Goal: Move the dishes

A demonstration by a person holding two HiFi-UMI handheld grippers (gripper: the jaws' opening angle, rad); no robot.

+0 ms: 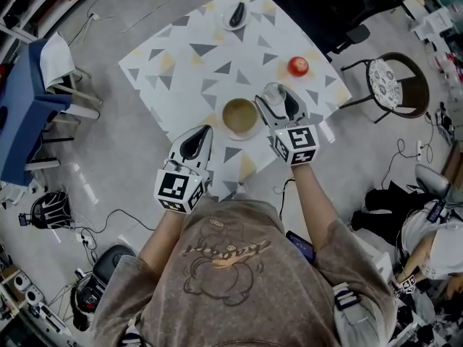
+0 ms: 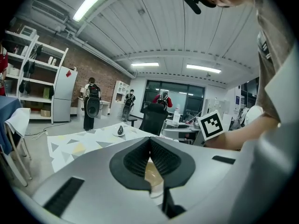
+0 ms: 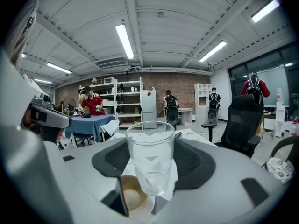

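A red apple (image 1: 298, 66) rests on the patterned table (image 1: 181, 71); a black chair (image 1: 329, 9) stands beside.

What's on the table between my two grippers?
A tan bowl lies between the left gripper and the right gripper, which holds a glass; the head view shows it.

Ceiling tubes (image 2: 93, 1) glare bright, slightly blown out, in both gripper views; fisheye bends the edges into black corners, near foreground soft. Head view runs dimmer and flatter, evenly lit, soft shadows, edges curving too.
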